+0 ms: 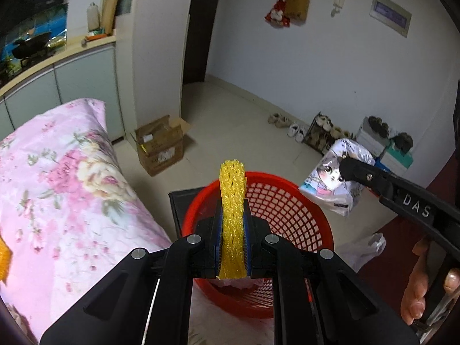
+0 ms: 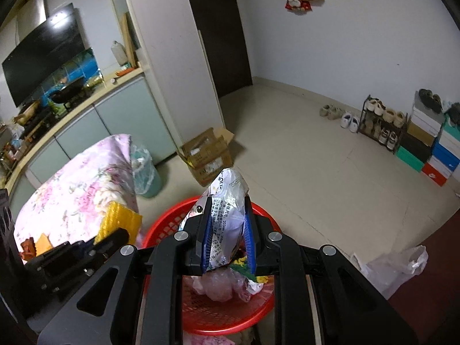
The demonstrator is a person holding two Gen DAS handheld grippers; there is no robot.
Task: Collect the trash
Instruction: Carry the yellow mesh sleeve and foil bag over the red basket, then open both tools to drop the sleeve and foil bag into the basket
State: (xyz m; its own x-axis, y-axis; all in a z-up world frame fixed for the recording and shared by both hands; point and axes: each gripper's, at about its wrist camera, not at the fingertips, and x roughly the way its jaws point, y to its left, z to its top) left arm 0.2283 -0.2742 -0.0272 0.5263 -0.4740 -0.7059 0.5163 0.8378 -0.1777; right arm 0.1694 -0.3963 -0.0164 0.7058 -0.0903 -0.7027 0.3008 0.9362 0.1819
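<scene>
Over a round red plastic mesh basket [image 1: 287, 201] on pale floor tiles [image 2: 302, 158], beside a pink floral bedcover [image 1: 57, 172], the left gripper [image 1: 232, 224] pinches a yellow foam net sleeve [image 1: 232, 189]; the right gripper [image 2: 227, 230] clamps a crumpled printed foil bag [image 2: 227, 201].

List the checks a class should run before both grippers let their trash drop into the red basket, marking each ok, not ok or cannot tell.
1. Left gripper clamps the yellow foam net: ok.
2. Right gripper clamps the printed wrapper: ok.
3. Net above the red basket: ok.
4. Wrapper above the basket: ok.
5. Basket has room: ok, some trash inside.
6. Grippers apart from each other: ok.
</scene>
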